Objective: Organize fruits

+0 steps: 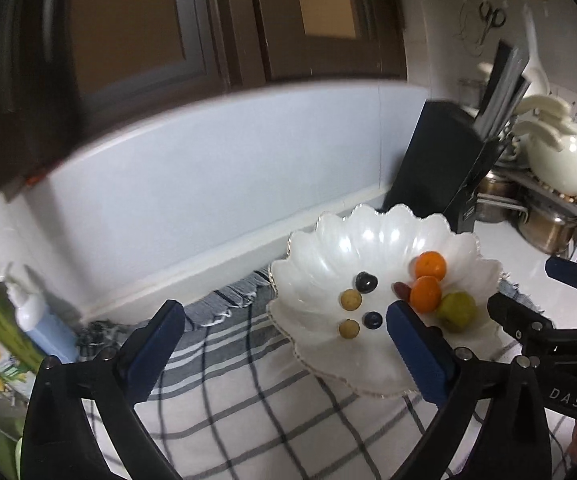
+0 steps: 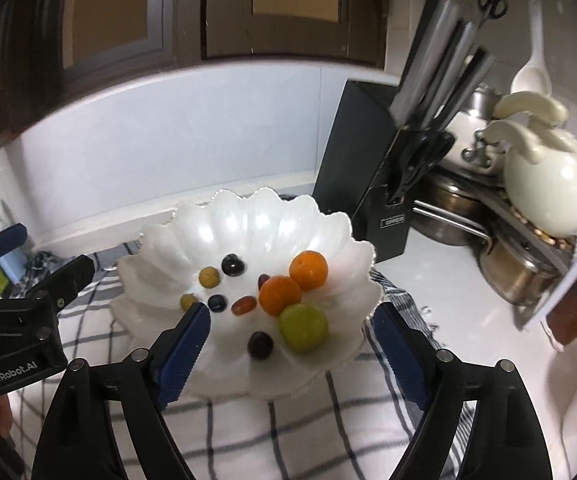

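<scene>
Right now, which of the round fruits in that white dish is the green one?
The green fruit at the near right of the scalloped dish, touching the front orange. The rest are orange, yellowish, dark or reddish.

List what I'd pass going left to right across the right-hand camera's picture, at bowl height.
Other claw → yellowish berry → dark berry → orange → black knife block → steel pot.
</scene>
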`<state>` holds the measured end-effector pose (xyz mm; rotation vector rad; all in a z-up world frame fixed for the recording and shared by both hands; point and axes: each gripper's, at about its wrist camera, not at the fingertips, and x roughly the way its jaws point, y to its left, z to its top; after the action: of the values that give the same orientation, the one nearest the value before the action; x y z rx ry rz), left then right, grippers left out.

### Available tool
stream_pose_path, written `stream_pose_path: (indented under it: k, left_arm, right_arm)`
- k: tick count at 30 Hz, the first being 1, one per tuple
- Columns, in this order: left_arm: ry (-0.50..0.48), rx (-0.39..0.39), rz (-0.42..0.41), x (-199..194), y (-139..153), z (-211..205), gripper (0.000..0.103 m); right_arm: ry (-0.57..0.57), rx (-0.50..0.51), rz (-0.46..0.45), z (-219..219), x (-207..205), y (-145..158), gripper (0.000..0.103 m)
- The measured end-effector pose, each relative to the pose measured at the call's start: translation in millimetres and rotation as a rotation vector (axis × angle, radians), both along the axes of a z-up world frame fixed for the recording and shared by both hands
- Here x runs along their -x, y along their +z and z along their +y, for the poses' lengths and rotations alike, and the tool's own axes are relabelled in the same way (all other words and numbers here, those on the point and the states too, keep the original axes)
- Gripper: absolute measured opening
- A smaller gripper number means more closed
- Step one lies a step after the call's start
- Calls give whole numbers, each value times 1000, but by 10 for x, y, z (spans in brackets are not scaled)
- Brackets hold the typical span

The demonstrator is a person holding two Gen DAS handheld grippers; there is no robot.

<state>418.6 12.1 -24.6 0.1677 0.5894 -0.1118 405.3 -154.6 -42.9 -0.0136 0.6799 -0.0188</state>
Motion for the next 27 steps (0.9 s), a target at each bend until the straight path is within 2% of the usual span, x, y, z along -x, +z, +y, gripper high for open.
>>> stream_pose_path:
  k: [6, 10, 27]
  left_arm:
    - [16, 11, -57, 514, 191, 45, 103]
    - [24, 18, -66, 856, 238, 36, 103]
    - [30, 42, -138, 2444, 490, -183, 103]
  right_arm:
    - [10, 11, -55, -2, 446, 168, 87]
    - [14, 23, -86, -38, 803, 254, 91]
    - [54, 6, -173, -250, 2384, 494, 91]
